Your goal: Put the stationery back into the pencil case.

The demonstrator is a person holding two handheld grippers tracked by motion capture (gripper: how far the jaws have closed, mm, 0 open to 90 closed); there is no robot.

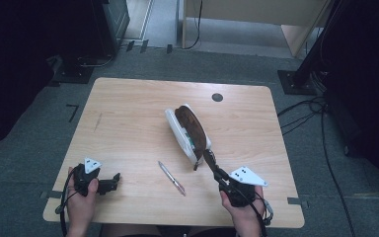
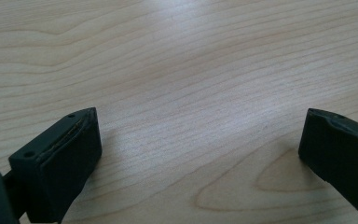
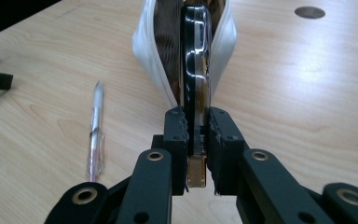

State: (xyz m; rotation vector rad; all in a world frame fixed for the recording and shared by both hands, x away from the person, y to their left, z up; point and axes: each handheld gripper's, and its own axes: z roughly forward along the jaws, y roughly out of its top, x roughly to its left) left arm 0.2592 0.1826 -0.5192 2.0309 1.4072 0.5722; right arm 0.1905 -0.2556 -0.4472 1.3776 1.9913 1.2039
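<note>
Black right gripper (image 3: 198, 135) pinching the near end of a dark glossy comb-like thing (image 3: 196, 70), feeding it toward twelve o'clock into the open white pouch (image 1: 177, 129) at mid-table. Possibly catching on the zipper edge and shoving the unsteadied pouch away, or slipping from so narrow a pinch. Left gripper (image 1: 109, 183) resting wide open and empty at eight o'clock, pen (image 1: 171, 178) lying at six.

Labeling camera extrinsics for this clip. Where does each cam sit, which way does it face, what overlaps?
High view: above the person's side, looking forward and down on the table; both hands, left gripper, right gripper.
Left gripper view: along its open jaws onto bare wood.
Right gripper view: along jaws shut on the dark flat object entering the white pouch.
Shared: high and right views show the pen, pouch, table hole.
</note>
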